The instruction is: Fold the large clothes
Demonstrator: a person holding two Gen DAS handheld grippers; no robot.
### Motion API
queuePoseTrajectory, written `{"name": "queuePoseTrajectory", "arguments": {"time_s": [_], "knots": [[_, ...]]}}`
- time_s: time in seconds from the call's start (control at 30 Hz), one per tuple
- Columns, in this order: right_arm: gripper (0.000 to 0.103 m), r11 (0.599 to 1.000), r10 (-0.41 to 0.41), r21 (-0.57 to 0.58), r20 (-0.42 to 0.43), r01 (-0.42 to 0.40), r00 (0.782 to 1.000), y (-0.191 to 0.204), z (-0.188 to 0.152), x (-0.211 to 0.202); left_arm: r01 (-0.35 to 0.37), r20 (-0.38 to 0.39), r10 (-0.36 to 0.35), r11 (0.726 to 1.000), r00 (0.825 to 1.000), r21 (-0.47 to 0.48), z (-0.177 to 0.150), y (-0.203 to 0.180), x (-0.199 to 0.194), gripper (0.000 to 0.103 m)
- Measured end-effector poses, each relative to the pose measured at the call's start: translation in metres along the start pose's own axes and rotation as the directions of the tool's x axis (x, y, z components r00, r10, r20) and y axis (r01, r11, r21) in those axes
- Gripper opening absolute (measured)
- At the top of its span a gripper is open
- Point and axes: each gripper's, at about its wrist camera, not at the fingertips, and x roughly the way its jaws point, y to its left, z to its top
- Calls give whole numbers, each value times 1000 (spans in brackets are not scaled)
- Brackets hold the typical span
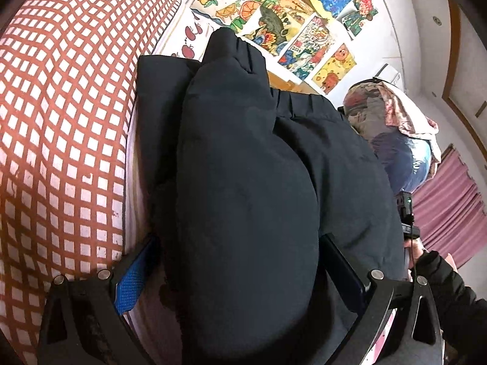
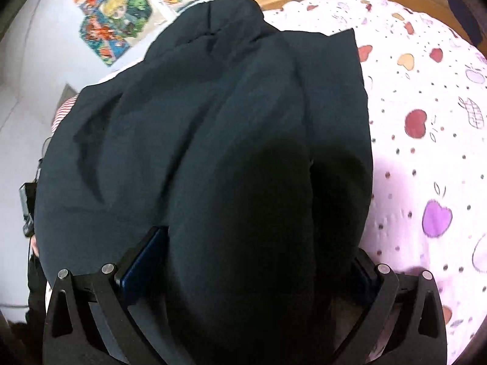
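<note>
The left gripper (image 1: 240,261) has its jaws clamped on a thick fold of the dark padded jacket (image 1: 249,182); the right gripper (image 2: 258,261) grips another bulge likewise. The jacket lies bunched on the bed's apple-print sheet (image 2: 426,152), beside a red checked cover (image 1: 61,121).

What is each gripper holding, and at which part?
Both grippers, left and right, hold the dark jacket by a thick padded fold bulging between the fingers.

Dark navy padded jacket (image 1: 249,182), bunched in thick rounded folds, lying on bed
</note>
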Motion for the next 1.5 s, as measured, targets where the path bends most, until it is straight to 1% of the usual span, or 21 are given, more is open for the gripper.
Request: {"name": "queuePoseTrajectory", "arguments": {"time_s": [0.07, 0.17, 0.2, 0.27, 0.3, 0.33, 0.37, 0.43, 0.47, 0.53, 0.57, 0.63, 0.7, 0.73, 0.8, 0.9, 1.0, 1.17, 1.27, 1.4, 1.5], "knots": [[102, 1000, -23, 15, -5, 23, 1000, 4, -1, 1, -4, -1, 4, 1000, 1000, -20, -1, -2, -1, 97], [102, 998, -30, 46, -20, 31, 999, 8, -3, 3, 4, -20, -6, 997, 1000, -73, -2, -1, -2, 84], [102, 998, -28, 57, -28, 30, 999, 8, -2, 4, 0, -30, -3, 996, 1000, -87, -1, -1, -2, 79], [101, 997, -29, 69, -37, 31, 999, 10, 0, 5, -19, -49, 13, 994, 999, -104, 3, -4, -3, 73], [97, 997, -34, 69, -35, 36, 999, 12, 0, 4, -27, -55, 20, 993, 998, -118, 5, -5, -3, 70], [90, 997, -34, 68, -29, 36, 999, 17, -1, 3, -36, -60, 28, 991, 998, -130, 6, -8, -3, 68], [86, 997, -31, 70, -24, 33, 999, 18, -2, 2, -45, -63, 36, 989, 997, -140, 6, -9, -4, 64], [73, 997, -34, 73, -13, 35, 999, 23, -3, -2, -59, -65, 49, 985, 997, -164, 8, -14, -6, 56], [69, 997, -36, 70, -10, 37, 999, 25, -2, -4, -71, -67, 60, 983, 996, -171, 9, -18, -7, 51], [53, 997, -36, 73, 4, 36, 999, 31, -3, -8, -106, -78, 94, 979, 993, -174, 12, -28, -9, 47], [48, 996, -32, 78, 10, 31, 999, 33, -3, -10, -122, -85, 109, 978, 990, -170, 14, -35, -9, 43], [31, 996, -30, 80, 38, 27, 999, 40, -3, -18, -168, -102, 154, 973, 983, -158, 17, -50, -12, 37], [25, 997, -40, 76, 61, 35, 997, 49, -1, -25, -195, -110, 179, 968, 978, -159, 21, -62, -15, 29], [22, 996, -50, 72, 79, 45, 996, 56, -1, -31, -203, -109, 187, 966, 976, -158, 24, -71, -20, 28], [19, 996, -60, 78, 110, 51, 992, 67, 2, -45, -192, -93, 179, 969, 979, -155, 28, -83, -30, 25], [17, 995, -50, 90, 158, 36, 986, 78, 6, -70, -185, -66, 177, 972, 982, -147, 31, -102, -51, 24], [15, 997, -45, 69, 204, 32, 978, 92, 6, -96, -195, -45, 191, 970, 981, -145, 29, -115, -72, 23], [14, 1000, -26, 19, 276, 22, 961, 116, 0, -142, -171, -7, 172, 971, 985, -166, 20, -125, -112, 23], [14, 1000, -10, -21, 290, 17, 957, 99, -27, -179, -177, 0, 179, 971, 984, -163, 6, -127, -133, 23], [14, 998, 5, -62, 294, 13, 956, 106, -48, -201, -190, 1, 193, 969, 981, -159, -15, -132, -157, 23], [14, 997, 9, -78, 283, 13, 959, 112, -69, -208, -198, -2, 200, 967, 980, -162, -34, -129, -167, 23]]}}
